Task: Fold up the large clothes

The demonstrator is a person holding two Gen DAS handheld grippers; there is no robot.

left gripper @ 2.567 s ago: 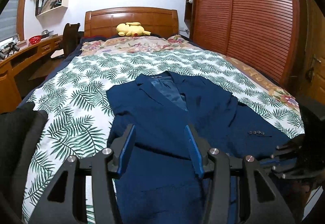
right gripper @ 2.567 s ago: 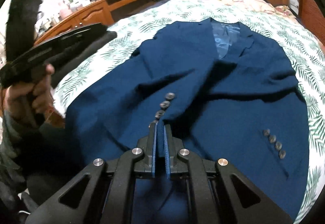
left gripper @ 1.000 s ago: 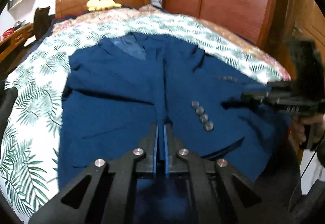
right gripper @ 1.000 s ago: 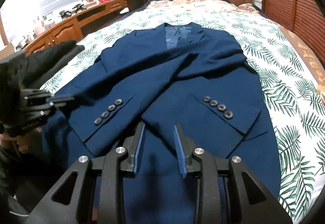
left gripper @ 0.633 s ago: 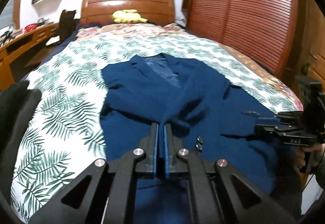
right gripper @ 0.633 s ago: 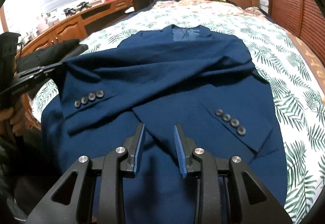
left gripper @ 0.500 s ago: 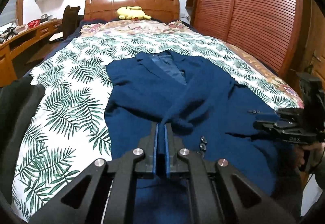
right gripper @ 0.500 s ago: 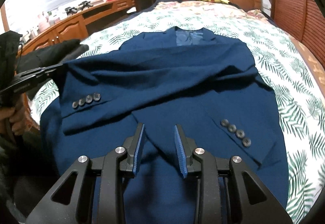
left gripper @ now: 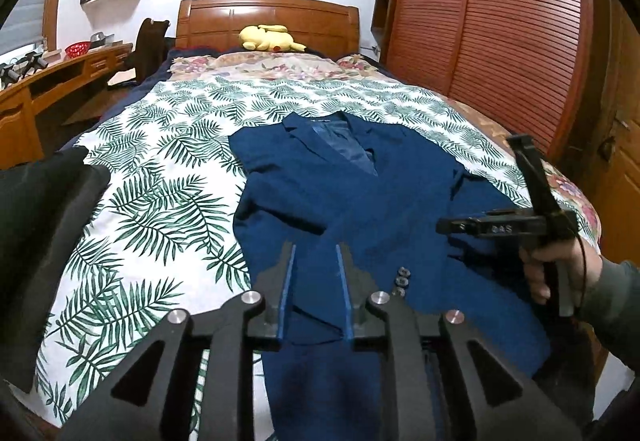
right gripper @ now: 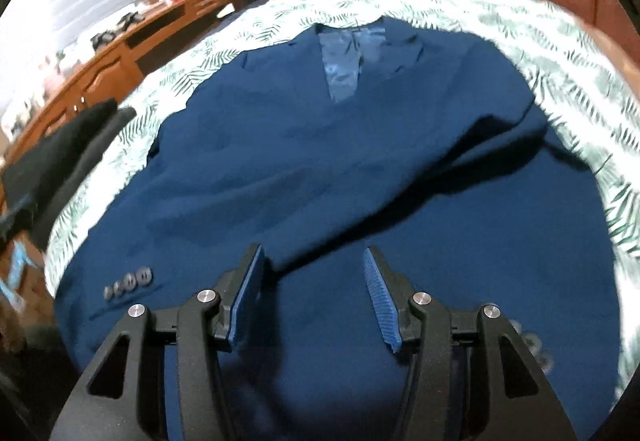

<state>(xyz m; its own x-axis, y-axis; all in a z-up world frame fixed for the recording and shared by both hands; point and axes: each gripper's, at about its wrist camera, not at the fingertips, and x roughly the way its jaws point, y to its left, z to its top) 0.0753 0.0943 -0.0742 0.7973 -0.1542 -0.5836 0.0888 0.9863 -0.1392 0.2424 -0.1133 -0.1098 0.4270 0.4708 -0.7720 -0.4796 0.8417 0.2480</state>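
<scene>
A navy blue suit jacket (left gripper: 360, 201) lies face up on the bed, both sleeves folded across its front. My left gripper (left gripper: 316, 253) hovers over the left sleeve's cuff near the cuff buttons (left gripper: 402, 277); its jaws are opening and the pads do not press the cloth. A hand holds my right gripper (left gripper: 442, 227) over the jacket's right side. In the right wrist view the right gripper (right gripper: 312, 261) hangs low over the jacket (right gripper: 320, 161), its jaws opening with nothing between them. Cuff buttons (right gripper: 128, 283) show at the left.
The bed has a palm-leaf cover (left gripper: 160, 145), with a yellow plush toy (left gripper: 268, 37) at the wooden headboard. A black garment (left gripper: 40, 241) lies at the bed's left edge. A wooden desk (left gripper: 48, 81) stands on the left and a louvred wardrobe (left gripper: 500, 41) on the right.
My left gripper, shut on the sleeve cuff before, has parted its jaws and the sleeve lies on the jacket. My right gripper has opened wider and moved closer over the jacket.
</scene>
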